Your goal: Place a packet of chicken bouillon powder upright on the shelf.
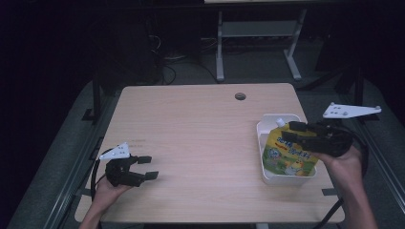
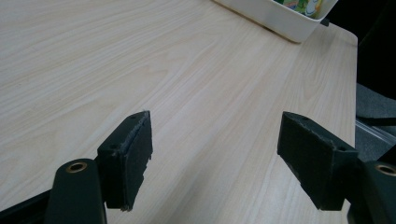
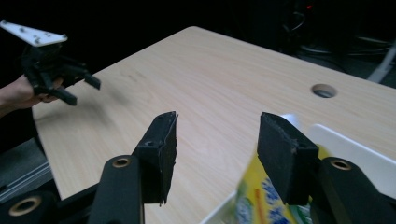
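Pouch, yellow-green printed plastic with white spout (image 1: 286,155): propped slantwise inside white rectangular plastic bin (image 1: 262,138) at pale wooden worktop (image 1: 200,133) right edge; right gripper (image 1: 292,132) poised above it, fingers released, likely reaching; left gripper (image 1: 148,167) idle near front-left, fingers released, grasping nothing.

The table (image 1: 191,138) under my hands looks like pale wood laminate, smooth and matt, with fine grain lines. The bin (image 1: 282,179) seems to be white plastic, smooth, a little shiny. The pouch (image 1: 286,157) inside it is glossy printed foil or plastic. My gripper pads (image 2: 135,154) look black, matt and slightly rough at the edges.
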